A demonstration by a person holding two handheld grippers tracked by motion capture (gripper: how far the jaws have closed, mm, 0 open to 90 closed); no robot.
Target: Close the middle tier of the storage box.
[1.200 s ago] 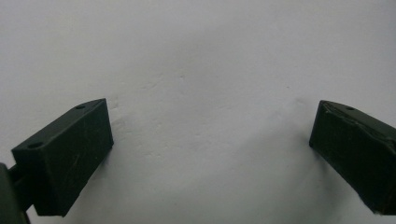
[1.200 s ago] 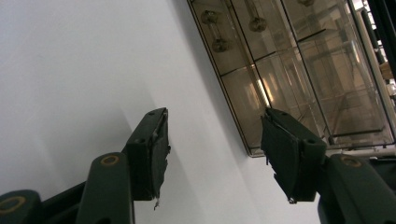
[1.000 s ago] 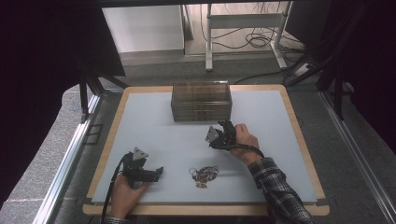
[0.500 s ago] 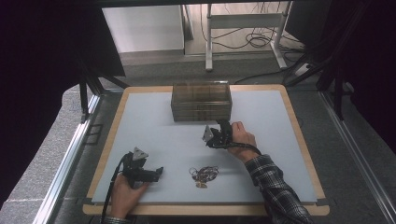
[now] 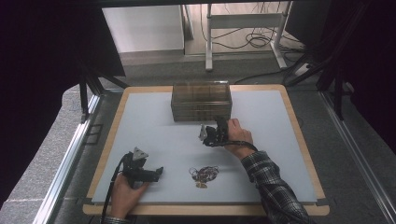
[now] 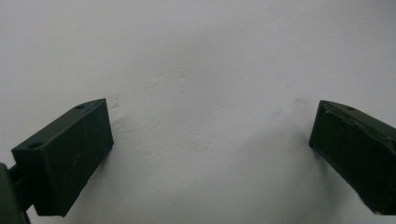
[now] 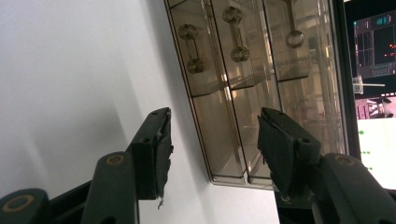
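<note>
Two grippers are over the pale blue table (image 5: 154, 126); the right gripper (image 5: 210, 135), just right of centre in the high view, has its jaws about half open with nothing between the pads; in the right gripper view those jaws frame the near corner of the drawer box (image 7: 252, 88) without touching it; the left gripper (image 5: 156, 172), lower left of the high view, lies low over the table with its jaws pointing toward the frame's right; in the left gripper view its jaws stand wide apart at the lower left and lower right corners, with only bare table surface between them, holding nothing.

The drawer box (image 5: 201, 101) sits at upper centre of the high view, near the table's far edge, its long axis running left to right across the frame and its front facing down the frame toward the person; it is smoky, see-through plastic, and round knobbed handles show on the drawer fronts in the right gripper view; a small tangle of jewellery (image 5: 204, 175) lies at lower centre, between the two grippers and touching neither.
</note>
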